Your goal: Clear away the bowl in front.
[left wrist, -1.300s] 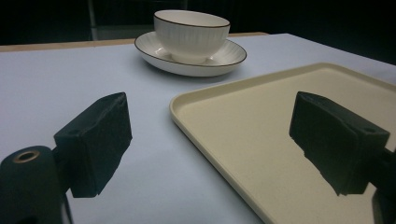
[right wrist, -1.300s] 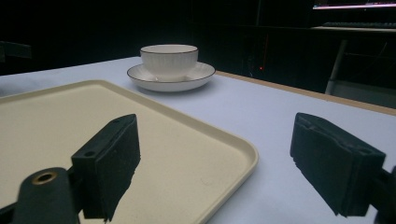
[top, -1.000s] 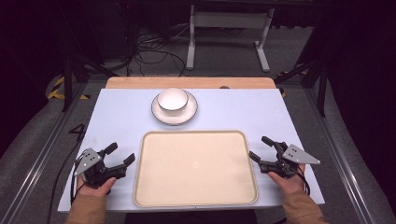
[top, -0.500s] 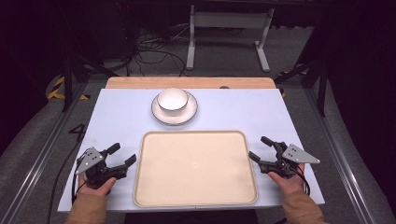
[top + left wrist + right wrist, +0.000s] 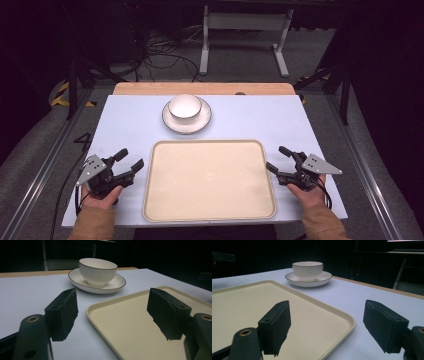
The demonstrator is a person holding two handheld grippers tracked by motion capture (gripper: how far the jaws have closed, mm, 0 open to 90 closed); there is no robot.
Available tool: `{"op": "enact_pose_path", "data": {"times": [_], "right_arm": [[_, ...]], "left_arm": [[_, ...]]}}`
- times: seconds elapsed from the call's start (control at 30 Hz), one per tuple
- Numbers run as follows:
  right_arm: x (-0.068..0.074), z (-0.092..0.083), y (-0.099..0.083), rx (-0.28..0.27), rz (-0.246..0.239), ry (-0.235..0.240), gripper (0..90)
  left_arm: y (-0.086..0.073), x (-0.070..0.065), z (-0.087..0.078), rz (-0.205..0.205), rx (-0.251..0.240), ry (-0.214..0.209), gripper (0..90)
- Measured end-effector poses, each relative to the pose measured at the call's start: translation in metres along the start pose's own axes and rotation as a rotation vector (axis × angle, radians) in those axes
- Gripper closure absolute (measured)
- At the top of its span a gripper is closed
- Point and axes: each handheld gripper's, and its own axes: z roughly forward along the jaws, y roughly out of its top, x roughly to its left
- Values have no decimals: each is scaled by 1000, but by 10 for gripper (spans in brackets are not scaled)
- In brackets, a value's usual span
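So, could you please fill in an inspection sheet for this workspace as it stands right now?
Surface: pale blue table top, wooden strip along the far edge.
Job's things: cream tray, empty, at the near middle; white bowl standing on a saucer beyond it.
Clutter: nothing seen.
Grippers: left hand-held gripper left of the tray, jaws open, holding nothing; right hand-held gripper right of the tray, jaws open, holding nothing.
Cables: one trails from each gripper by the wrist; a loose bundle on the floor behind the table.
Surroundings: dark room, metal stand legs behind, yellow-black tape on the floor at left.
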Motion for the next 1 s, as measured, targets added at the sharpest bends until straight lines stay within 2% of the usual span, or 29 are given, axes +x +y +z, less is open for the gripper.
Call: {"op": "enact_pose_path", "data": {"times": [0.27,0.47,0.53,0.6,0.67,0.8,1.0], "right_arm": [[-1,0,0,3,12,0,223],[-2,0,0,6,15,3,218],[-2,0,0,9,17,4,213],[-2,0,0,6,19,0,196],[-2,0,0,4,23,-2,196],[-2,1,0,13,23,2,199],[-3,1,0,16,34,-2,194]], "left_arm": [[37,-5,7,73,15,-15,239],[52,-2,12,44,0,-38,234],[54,-2,13,47,0,-34,233],[59,-2,14,62,6,5,231],[61,0,15,62,20,20,243],[66,3,19,39,15,-4,271],[73,4,25,39,17,-20,280]]}}
